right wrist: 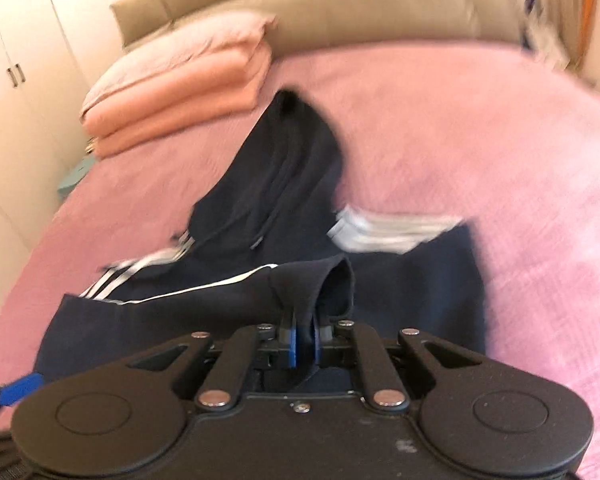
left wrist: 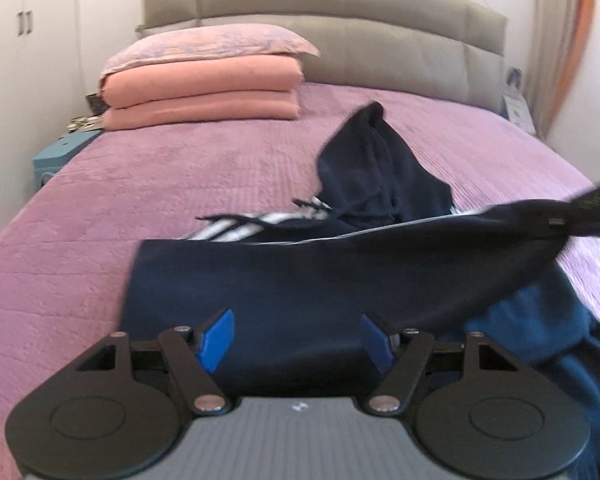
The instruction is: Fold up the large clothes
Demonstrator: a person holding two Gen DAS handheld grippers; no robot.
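A dark navy hoodie [left wrist: 300,276] with white stripes on its sleeves lies on the pink bedspread [left wrist: 160,184], hood pointing toward the headboard. My left gripper [left wrist: 297,338] is open just above the hoodie's near edge, its blue fingertips [left wrist: 218,338] apart with nothing between them. My right gripper [right wrist: 303,346] is shut on a bunched fold of the hoodie [right wrist: 312,288] and holds it lifted over the body of the garment. It also shows in the left wrist view [left wrist: 576,216], at the right edge, pulling the cloth taut. The hood [right wrist: 276,160] lies flat beyond.
A stack of folded pink blankets with a pillow on top [left wrist: 204,84] sits at the bed's far left by the grey headboard [left wrist: 340,20]. A teal bedside table [left wrist: 60,152] and white wardrobe [left wrist: 24,24] stand at left. A curtain [left wrist: 556,40] hangs at right.
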